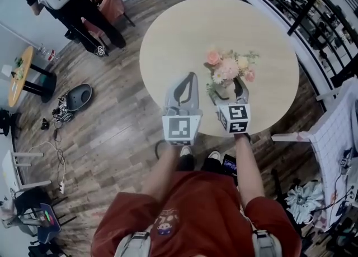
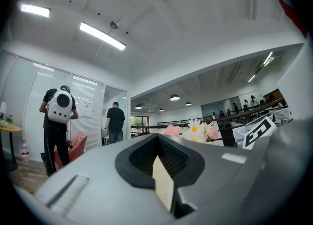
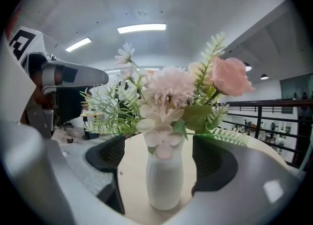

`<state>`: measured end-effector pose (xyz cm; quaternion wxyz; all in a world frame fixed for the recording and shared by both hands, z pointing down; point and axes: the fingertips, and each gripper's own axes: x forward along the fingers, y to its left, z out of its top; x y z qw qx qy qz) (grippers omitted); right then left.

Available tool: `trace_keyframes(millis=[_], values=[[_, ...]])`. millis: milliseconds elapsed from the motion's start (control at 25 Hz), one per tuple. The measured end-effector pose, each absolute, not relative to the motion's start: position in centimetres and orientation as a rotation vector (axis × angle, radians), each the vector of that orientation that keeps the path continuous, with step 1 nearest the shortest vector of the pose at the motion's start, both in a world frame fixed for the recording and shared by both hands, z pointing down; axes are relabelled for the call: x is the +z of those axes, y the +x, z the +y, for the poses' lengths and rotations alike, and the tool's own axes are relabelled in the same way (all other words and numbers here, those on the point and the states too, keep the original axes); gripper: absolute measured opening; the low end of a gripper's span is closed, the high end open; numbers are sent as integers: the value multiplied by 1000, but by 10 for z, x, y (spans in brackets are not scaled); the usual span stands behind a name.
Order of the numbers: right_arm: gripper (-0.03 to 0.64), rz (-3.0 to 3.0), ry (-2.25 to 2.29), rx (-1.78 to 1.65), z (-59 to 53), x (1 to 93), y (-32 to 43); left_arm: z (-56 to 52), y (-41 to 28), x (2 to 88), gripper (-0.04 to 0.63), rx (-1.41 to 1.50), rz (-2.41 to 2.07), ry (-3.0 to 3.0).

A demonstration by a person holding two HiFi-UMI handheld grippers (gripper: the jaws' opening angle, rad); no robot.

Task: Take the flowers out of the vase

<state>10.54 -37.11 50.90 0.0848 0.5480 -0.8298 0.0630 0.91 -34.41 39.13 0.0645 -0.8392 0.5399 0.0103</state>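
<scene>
Head view: You stand at a round pale table. Your right claw reaches over the table's near edge, and a small white vase sits between its jaws. The pink and cream flowers spread just beyond the jaw tips. Your left claw hovers just beside the right one, well short of the bouquet.

Left gripper view: The left claw is clenched on nothing, its two pads meeting in a point. The flowers peek over its right jaw. Far off to its left stands a person wearing a white backpack.

Right gripper view: The right claw is released, its jaws wide apart. The ribbed vase stands upright between them with a gap on each side. The flowers rise above the jaws and fan out past both. The left claw shows off to the left.

Handling, as a judgement: the blooms and ferns look soft and crushable, and the small vase looks light and easy to tip. Grip the bunched stems just above the vase mouth, not the heads. Steady the vase body with the other claw, since it may lift along with the stems.

Room: the table edge lies close behind the claws. Open tabletop lies ahead, and the space above is clear.
</scene>
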Motion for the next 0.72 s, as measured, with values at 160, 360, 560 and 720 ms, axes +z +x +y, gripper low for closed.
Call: trace_keyframes(millis=[160,360,560,720], values=[[422,-2459,1672,159,-379,507,108,-347,5,396,6,21,1646,-2524],[422,-2464,1727,130,-387,503,108,-351,3,397,6,15,1656,-2522],[419,-2468,1768,122,-392,499,109,-353,1,400,6,2,1657,-2521],[396,-2471,1777,108,-394,497,108,-355,1,402,6,0,1655,-2533]])
